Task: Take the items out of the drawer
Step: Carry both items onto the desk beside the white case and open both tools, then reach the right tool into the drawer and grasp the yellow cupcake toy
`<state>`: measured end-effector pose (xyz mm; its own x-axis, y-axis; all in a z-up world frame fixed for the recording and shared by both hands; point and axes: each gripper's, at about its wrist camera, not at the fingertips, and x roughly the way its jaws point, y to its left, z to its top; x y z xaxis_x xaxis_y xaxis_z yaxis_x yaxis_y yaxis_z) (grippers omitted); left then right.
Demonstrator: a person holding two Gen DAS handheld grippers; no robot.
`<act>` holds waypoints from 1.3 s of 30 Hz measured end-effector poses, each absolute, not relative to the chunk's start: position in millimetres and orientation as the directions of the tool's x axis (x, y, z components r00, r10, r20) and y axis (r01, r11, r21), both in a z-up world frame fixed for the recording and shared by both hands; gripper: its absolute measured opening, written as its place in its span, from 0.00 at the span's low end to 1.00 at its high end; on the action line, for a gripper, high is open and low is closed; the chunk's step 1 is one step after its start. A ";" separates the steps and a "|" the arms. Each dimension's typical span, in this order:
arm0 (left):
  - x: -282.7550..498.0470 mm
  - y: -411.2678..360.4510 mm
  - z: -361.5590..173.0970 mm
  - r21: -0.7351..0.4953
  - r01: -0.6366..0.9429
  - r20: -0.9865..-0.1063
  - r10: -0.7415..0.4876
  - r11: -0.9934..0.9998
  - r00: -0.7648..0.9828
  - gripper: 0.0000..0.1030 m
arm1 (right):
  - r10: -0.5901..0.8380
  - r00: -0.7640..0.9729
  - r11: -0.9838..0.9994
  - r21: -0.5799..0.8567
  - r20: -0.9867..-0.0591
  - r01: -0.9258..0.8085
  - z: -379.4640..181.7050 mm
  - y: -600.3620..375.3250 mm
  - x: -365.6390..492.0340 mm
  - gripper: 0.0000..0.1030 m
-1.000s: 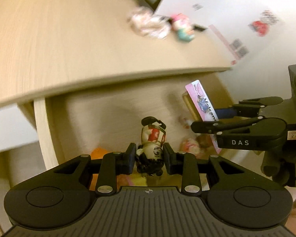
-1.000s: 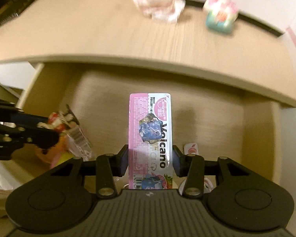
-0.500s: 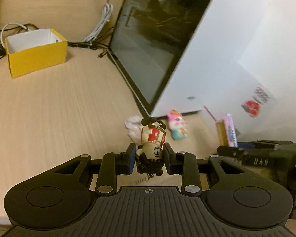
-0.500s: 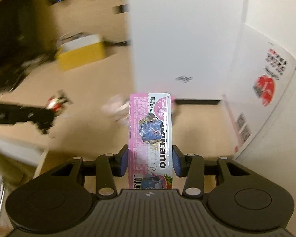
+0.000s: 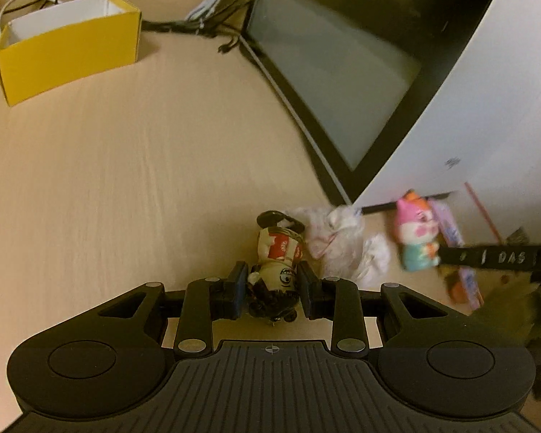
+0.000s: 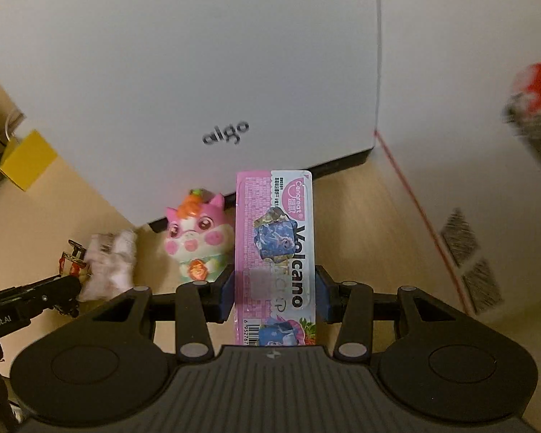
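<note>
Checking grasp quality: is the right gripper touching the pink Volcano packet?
Touching. The right wrist view shows the right gripper with both blue pads pressed flat against the edges of the pink Volcano packet.

Both wrist views angled down, close, sharing pink toy (image 5: 416,232) (image 6: 197,238)

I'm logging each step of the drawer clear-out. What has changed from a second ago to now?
Both grippers have come up out of the drawer and over the desk, toward the pink toy and white wrapper. Grips unchanged: left gripper holds the figurine, right gripper the Volcano packet.
</note>
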<state>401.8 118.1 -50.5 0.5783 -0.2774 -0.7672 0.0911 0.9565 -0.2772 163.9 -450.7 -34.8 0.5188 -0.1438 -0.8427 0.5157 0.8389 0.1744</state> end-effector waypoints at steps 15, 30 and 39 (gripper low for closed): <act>366.0 126.2 -11.0 -0.202 0.200 -0.706 -0.284 0.959 0.649 0.32 | -0.227 0.578 0.939 -0.019 -0.784 0.344 -3.4 -434.8 160.8 0.59; 276.4 138.1 -29.3 -0.252 0.301 -0.809 -0.371 0.920 0.456 0.30 | 0.087 0.503 0.995 0.100 -0.860 0.000 -17.8 -305.6 91.1 0.61; 253.0 163.5 -65.6 -0.314 0.169 -0.853 -0.356 0.934 0.382 0.30 | 0.194 0.225 0.979 0.176 -0.955 -0.098 -72.8 -274.4 77.3 0.64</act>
<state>253.0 163.5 -65.6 0.3824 -0.3563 -0.8526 0.1694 0.9341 -0.3144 77.3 -274.4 -72.8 0.2250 0.1944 -0.9548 -0.0978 0.9794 0.1764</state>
